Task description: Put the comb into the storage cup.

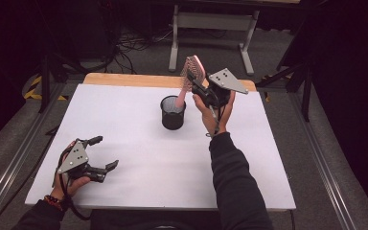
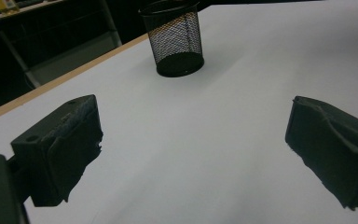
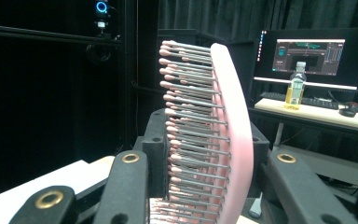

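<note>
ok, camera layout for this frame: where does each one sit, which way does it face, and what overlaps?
High view: above the person's side, looking forward and down on the white table; forearms, both hands, left claw and right claw show.
Left gripper view: rides the left claw, low over the table, jaws wide apart, facing the mesh cup.
Right gripper view: rides the right claw, raised, facing level toward a monitor; jaws clamp the pink hairbrush.
Shared: high and left see the cup; high and right see the brush.
</note>
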`<state>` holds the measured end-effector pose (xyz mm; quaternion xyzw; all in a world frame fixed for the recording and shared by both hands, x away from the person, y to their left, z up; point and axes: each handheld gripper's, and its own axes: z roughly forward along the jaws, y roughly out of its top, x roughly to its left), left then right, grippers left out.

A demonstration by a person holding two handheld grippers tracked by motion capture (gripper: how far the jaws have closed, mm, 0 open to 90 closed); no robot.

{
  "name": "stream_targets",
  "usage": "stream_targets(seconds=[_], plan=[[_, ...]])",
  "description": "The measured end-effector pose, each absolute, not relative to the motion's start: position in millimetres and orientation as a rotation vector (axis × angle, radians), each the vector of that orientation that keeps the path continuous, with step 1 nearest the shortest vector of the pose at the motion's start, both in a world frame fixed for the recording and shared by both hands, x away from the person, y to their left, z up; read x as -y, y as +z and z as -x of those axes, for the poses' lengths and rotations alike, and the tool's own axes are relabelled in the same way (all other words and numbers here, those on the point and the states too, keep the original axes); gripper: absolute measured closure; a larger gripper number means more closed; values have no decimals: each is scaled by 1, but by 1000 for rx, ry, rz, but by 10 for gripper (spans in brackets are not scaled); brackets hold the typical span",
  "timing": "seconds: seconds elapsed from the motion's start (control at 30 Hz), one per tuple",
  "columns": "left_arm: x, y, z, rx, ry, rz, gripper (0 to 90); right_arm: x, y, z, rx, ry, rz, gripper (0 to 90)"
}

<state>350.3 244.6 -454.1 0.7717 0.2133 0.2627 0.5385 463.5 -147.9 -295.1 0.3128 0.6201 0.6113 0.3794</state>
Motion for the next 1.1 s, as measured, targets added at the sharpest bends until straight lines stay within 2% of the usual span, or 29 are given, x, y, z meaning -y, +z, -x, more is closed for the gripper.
stream_targets(seconds=[1.1], plan=[[-245, -454, -349, -502, 628, -1836, 54, 128, -349, -477, -1681, 1588, -897, 642]])
